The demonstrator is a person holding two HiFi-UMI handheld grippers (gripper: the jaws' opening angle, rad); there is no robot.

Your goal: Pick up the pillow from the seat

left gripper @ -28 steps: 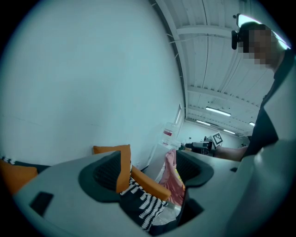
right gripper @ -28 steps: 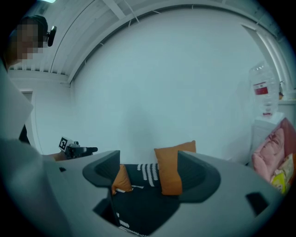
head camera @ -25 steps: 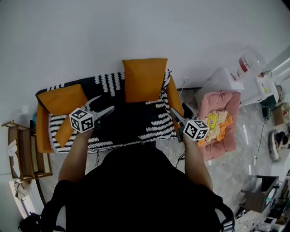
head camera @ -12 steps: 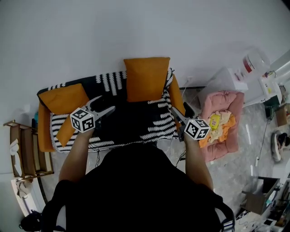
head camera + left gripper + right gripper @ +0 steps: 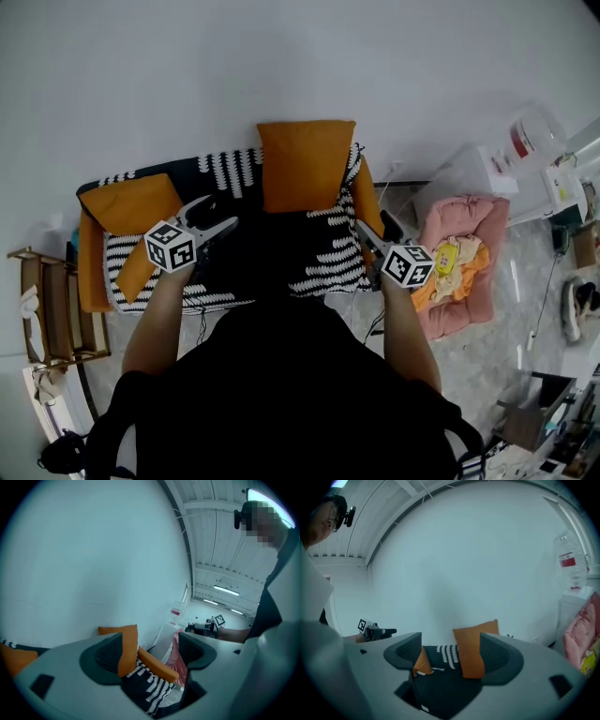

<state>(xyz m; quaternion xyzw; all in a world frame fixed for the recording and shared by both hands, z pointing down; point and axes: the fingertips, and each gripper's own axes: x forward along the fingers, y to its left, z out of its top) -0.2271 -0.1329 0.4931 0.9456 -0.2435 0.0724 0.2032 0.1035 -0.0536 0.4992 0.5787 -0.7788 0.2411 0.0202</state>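
In the head view, your left gripper [image 5: 217,215] and right gripper [image 5: 363,233] hang over the seat [image 5: 323,255], both with fingers wide apart and touching nothing. The pillow [image 5: 306,165] stands upright at the back of the seat, against the wall [image 5: 281,56], well ahead of both.

In the left gripper view, your fingers gape wide and empty; the pillow shows far off, partly behind the left finger.

In the right gripper view, the fingers are equally wide and bare, with the pillow distant between them.

Compared with a second ago, both gaps are unchanged, and the pillow sits slightly further right in the head view.
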